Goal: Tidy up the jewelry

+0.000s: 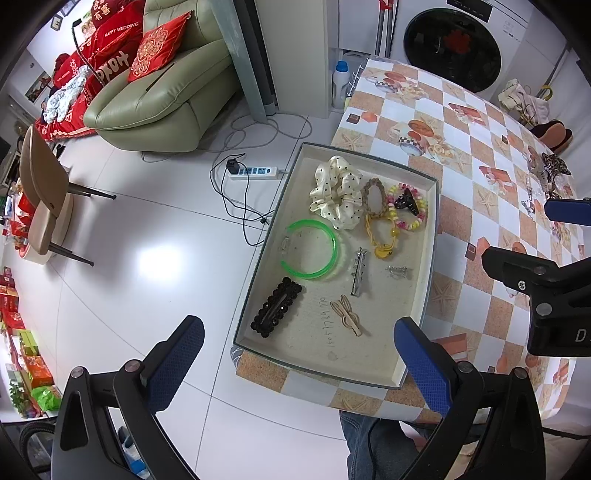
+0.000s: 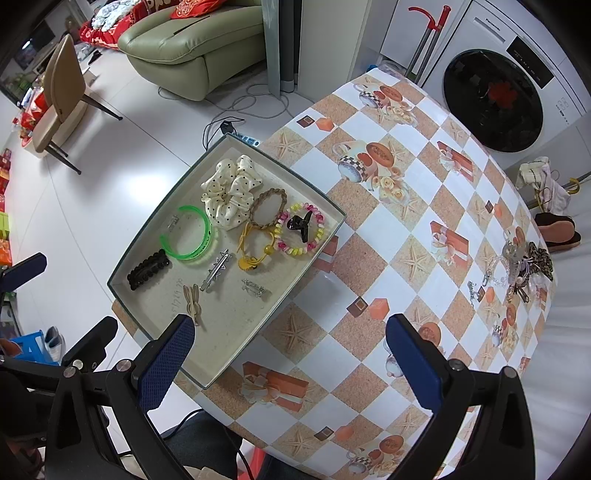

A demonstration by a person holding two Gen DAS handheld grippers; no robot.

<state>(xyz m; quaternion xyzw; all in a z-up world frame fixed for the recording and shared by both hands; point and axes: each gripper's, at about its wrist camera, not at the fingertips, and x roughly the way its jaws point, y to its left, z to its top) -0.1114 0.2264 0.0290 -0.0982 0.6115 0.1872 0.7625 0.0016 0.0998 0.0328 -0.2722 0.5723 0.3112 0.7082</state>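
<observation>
While both grippers gape, tray (image 1: 428,236) lies ahead.

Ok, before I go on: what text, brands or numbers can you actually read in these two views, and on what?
"HAPPY WEDDING": red cushion on the sofa.
Large Chinese characters, "有喜" as far as I can tell: another red cushion.
Handwritten digits on the tray floor: roughly "1051769770", uncertain.
Brand on the washing machine: looks like "Panasonic", blurred.
Letter "D" on the right gripper: remainder cut off.
Washer panel labels: too small.
</observation>
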